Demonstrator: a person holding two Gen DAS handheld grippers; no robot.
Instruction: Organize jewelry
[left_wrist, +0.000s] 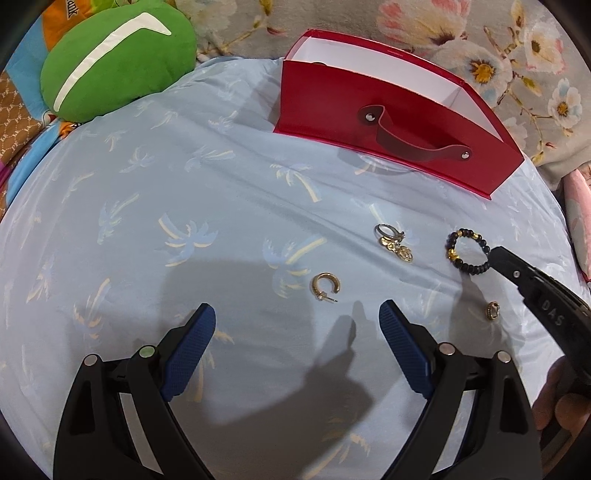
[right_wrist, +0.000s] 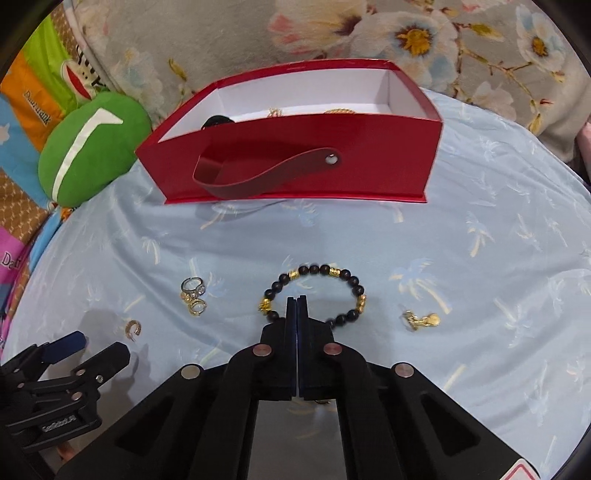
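Pinching the near arc of the beaded bracelet (right_wrist: 314, 291), the right gripper (right_wrist: 297, 301) points steeply down at the bed, its jaws pressed flat together on the string of dark and gold beads. No earlier picture is given, so only this clamp can be told. The bracelet lies flat as a ring, its loop opening away toward twelve o'clock from the fingertips. At eight o'clock of it the left gripper (left_wrist: 297, 317) hovers tilted down over the blue palm-print sheet (left_wrist: 184, 192), jaws spread wide with nothing between them; a gold C-shaped earring (left_wrist: 325, 288) lies just beyond its tips. Further out, a cluster of rings (right_wrist: 192, 293) sits at nine o'clock of the bracelet and a gold charm (right_wrist: 421, 319) at three o'clock (well apart from it). Beyond them, at twelve o'clock, stands the open red box (right_wrist: 369, 166), its long side facing the grippers, with some gold pieces barely visible inside. A green cushion (right_wrist: 85, 147) rests at ten o'clock.
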